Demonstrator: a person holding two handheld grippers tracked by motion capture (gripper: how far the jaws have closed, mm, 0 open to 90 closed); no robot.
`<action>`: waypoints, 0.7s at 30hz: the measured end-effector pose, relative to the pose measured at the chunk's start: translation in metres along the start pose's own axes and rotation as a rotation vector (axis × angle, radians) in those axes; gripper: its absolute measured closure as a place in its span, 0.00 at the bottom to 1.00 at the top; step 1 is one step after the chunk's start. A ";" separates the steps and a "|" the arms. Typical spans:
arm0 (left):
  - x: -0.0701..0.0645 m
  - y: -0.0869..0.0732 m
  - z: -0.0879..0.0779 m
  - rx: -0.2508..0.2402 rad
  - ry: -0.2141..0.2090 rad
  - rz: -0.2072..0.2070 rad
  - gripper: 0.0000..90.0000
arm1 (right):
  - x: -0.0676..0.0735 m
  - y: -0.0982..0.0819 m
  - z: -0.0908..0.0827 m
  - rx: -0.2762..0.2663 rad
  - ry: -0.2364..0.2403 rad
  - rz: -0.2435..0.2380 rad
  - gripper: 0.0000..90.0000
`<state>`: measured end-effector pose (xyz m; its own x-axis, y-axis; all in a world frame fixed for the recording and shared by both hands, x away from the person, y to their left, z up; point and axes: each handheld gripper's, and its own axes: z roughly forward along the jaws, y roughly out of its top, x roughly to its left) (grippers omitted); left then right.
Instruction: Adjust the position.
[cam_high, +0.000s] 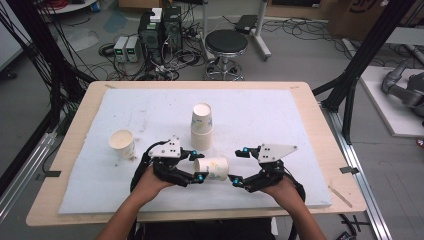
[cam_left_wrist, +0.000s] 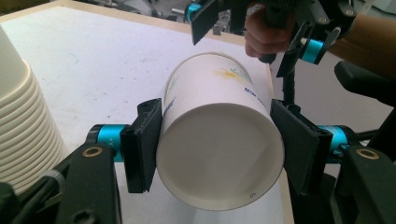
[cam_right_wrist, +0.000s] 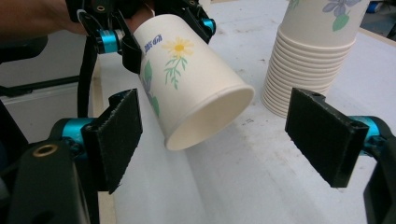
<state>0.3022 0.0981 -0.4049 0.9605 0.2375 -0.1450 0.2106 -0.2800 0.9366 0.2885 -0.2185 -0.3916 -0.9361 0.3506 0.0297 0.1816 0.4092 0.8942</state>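
My left gripper is shut on a flower-printed paper cup, held on its side just above the white mat near the table's front. In the left gripper view the pads press both sides of the cup near its closed base. The cup's open mouth points toward my right gripper. That gripper stands open, with its wide jaws level with the cup's rim and not touching it.
A tall stack of nested paper cups stands upright just behind the held cup. A single upright cup sits to the left. The white mat covers the wooden table. A stool and cables lie beyond the far edge.
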 end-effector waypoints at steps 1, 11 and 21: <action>0.000 0.000 -0.001 -0.006 0.000 0.002 0.41 | 0.000 -0.002 0.001 -0.003 -0.002 0.001 0.21; 0.001 -0.002 -0.010 -0.098 -0.031 -0.015 0.41 | 0.000 -0.011 0.008 -0.013 0.039 0.020 0.21; -0.001 0.002 -0.012 -0.141 -0.093 -0.018 0.41 | 0.002 -0.012 0.016 -0.028 0.102 0.027 0.21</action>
<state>0.2994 0.1086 -0.3993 0.9708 0.1528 -0.1849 0.2067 -0.1416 0.9681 0.2897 -0.2093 -0.4090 -0.9570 0.2728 0.0984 0.2003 0.3763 0.9046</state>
